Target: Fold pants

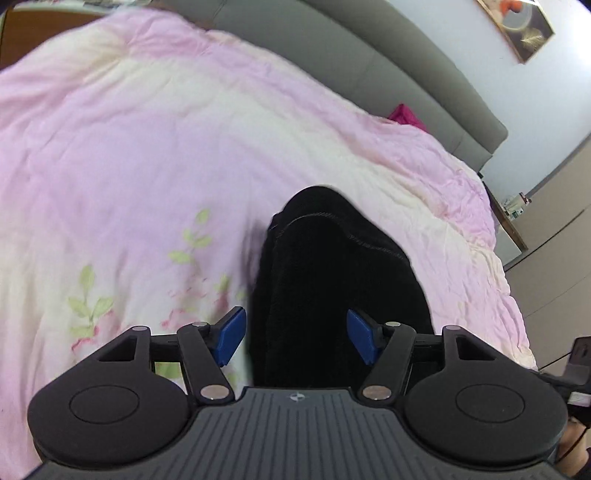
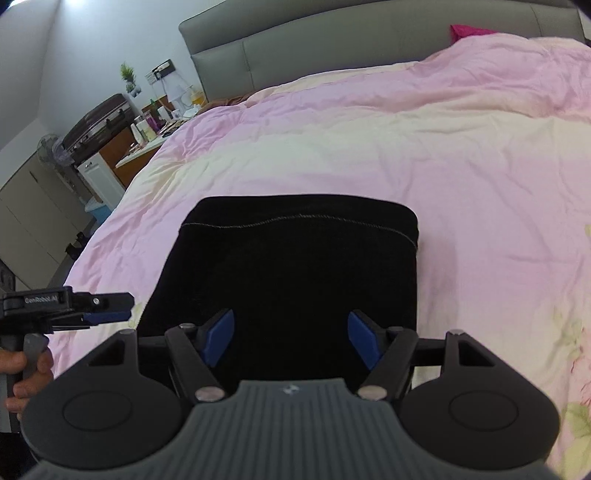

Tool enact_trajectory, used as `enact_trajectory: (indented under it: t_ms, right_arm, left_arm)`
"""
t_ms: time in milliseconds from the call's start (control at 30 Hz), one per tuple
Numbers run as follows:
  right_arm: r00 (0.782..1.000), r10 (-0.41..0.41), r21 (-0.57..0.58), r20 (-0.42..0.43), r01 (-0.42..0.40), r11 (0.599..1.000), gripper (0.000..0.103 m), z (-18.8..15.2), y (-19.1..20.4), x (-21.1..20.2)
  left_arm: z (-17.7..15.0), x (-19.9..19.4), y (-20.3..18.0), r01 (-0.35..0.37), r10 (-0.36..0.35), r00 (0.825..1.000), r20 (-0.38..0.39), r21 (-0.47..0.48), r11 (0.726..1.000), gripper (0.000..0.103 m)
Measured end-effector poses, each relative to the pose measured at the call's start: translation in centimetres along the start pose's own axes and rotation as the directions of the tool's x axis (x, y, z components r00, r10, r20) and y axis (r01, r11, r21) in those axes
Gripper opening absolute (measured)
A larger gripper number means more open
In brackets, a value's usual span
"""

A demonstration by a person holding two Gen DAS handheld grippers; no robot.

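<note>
Your left gripper [image 1: 295, 338] has its blue pads [image 1: 231, 336] spread wide apart, and nothing is caught between them: the black pants [image 1: 332, 280] lie below and ahead of the gap, with the left pad over the pink floral duvet [image 1: 147, 147] and the right pad over the dark cloth, neither one pressing on it as far as the view shows. Your right gripper [image 2: 291, 341] is spread just as wide, both blue pads [image 2: 218, 341] hanging above the pants [image 2: 295, 266] with open space between them and no fabric pinched. From the right wrist view the pants are a folded black rectangle lying flat on the duvet [image 2: 406, 147], with a line of pale stitching running across the far edge; from the left wrist view the same bundle looks narrower, its stitched, rounded end pointing towards the grey headboard [image 1: 369, 55]. At the left edge of the right wrist view your left hand [image 2: 26, 373] grips its handle, and that gripper's fingers [image 2: 107, 315] reach in level over the duvet just beside the near left corner of the pants. A magenta item [image 2: 467, 30] shows at the headboard.
</note>
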State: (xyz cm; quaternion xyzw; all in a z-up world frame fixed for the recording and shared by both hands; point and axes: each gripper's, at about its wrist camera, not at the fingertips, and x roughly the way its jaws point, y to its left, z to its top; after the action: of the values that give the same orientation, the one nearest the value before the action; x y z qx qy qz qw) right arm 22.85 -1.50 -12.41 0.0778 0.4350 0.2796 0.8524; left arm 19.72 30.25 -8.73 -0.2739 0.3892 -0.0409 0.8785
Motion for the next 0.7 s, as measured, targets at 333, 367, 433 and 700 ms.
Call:
enact_trajectory:
  t_ms: [333,367,433,700]
  right_arm:
    - [0.99,-0.046,0.025,-0.135,0.049,0.998,0.072,-5.4,-2.8,5.0]
    - [0.99,-0.049,0.011,-0.135,0.05,0.999,0.072,-5.4,-2.9,4.8]
    - [0.99,-0.05,0.014,-0.134,0.053,0.999,0.072,-5.2,-3.4,4.4]
    - [0.991,-0.086,-0.059,-0.106,0.08,0.995,0.072,-5.8,-2.3,3.9]
  left_arm:
    - [-3.6,6.0,0.2,-0.138,0.134,0.98,-0.149,-0.021,0.99,0.092]
    - [-3.5,5.9,0.8,-0.127,0.115,0.981,-0.156,-0.071,0.989,0.092]
    - [-3.4,5.6,1.0,-0.122,0.104,0.982,-0.159,-0.107,0.987,0.091]
    - [-3.3,3.1,-1.9,-0.177,0.176,0.976,-0.127,0.005,0.984,0.08]
